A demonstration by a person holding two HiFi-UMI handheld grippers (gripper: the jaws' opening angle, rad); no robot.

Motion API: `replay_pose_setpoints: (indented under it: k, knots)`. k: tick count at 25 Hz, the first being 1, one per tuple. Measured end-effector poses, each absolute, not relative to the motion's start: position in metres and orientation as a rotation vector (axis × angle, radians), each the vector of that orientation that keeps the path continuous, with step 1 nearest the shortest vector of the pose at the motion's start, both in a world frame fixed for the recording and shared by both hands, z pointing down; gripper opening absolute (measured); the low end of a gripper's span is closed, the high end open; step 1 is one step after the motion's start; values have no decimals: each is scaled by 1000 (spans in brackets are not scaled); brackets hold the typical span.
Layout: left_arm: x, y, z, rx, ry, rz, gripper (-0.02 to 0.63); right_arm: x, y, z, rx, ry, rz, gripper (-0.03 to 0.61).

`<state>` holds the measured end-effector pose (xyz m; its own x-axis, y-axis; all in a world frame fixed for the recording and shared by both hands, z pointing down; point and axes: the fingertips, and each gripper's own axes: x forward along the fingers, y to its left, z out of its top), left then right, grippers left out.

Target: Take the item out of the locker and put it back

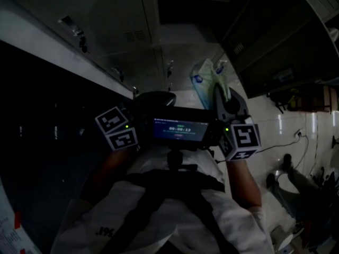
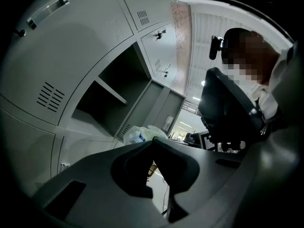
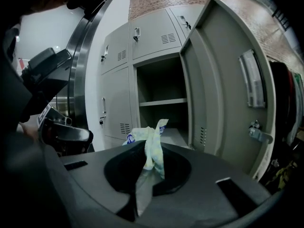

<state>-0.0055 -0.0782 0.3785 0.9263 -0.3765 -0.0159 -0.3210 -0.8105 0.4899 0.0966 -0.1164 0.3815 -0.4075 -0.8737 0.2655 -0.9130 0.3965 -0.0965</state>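
The item is a pale crumpled plastic bag with blue print (image 3: 153,141). My right gripper (image 3: 148,148) is shut on it, and the bag's top sticks up past the jaw tips. In the head view the bag (image 1: 205,78) hangs in front of the lockers above the right gripper (image 1: 220,91). The open locker (image 3: 161,103) stands straight ahead of that gripper, apart from it, with one shelf and nothing on it. My left gripper (image 2: 152,140) is shut with nothing between its jaws. It is held level beside the right one, and the bag (image 2: 138,135) shows just beyond its tips.
The locker's grey door (image 3: 228,84) swings out to the right, with a handle and latch on its inner face. Closed grey lockers (image 3: 116,80) stand to the left. A chest-mounted screen (image 1: 179,129) sits between the two grippers. Cables and bags lie on the tiled floor (image 1: 296,142).
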Motion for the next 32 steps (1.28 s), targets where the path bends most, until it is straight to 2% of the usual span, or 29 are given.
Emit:
replay_pose_setpoints:
  k: [32]
  knots:
    - [6, -43, 399, 2627, -331, -81, -8, 85, -88, 426, 1598, -2419, 420, 0]
